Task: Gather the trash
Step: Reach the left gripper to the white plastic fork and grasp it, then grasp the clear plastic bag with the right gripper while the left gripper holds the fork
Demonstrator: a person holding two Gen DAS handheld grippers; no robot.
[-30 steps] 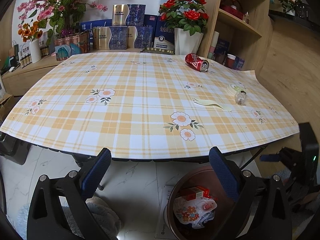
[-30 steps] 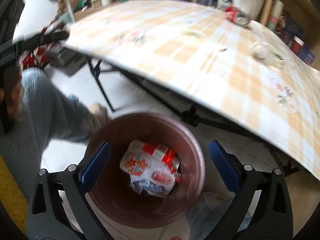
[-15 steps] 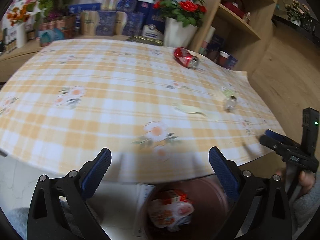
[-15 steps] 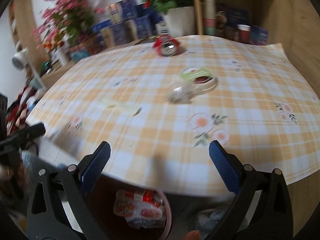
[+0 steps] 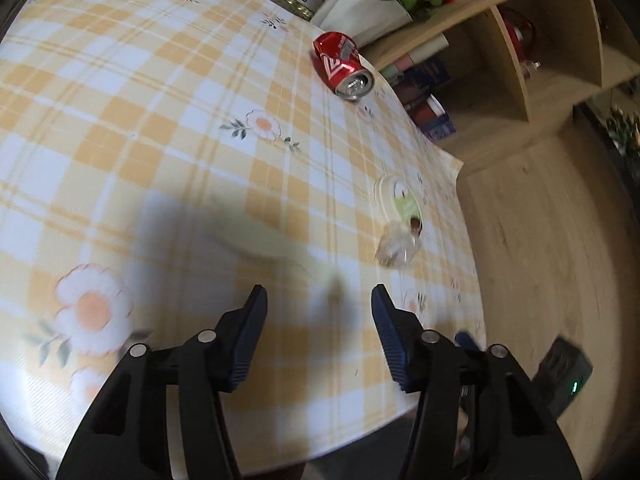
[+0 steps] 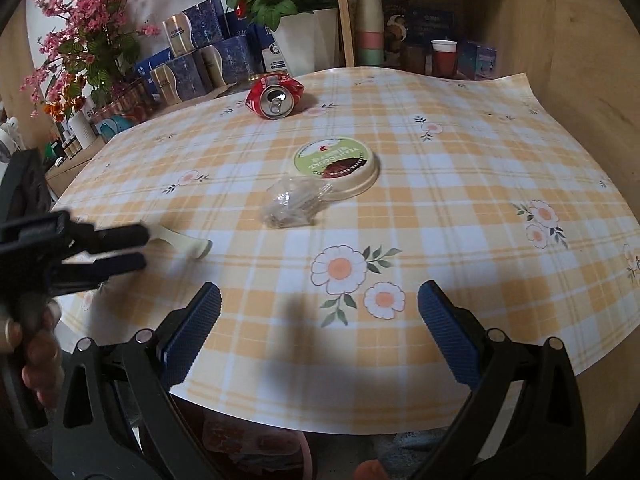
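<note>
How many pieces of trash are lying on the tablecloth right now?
4. A crushed red can at the far side, a round lid mid-table, crumpled clear plastic touching its near edge, and a pale strip at the left gripper. Others may lie out of view.

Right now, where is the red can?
In the right wrist view, the red can lies on its side at the table's far edge, before the white flowerpot, beyond the round lid.

red can on side | round lid flat | crumpled wrapper touching lid
</note>
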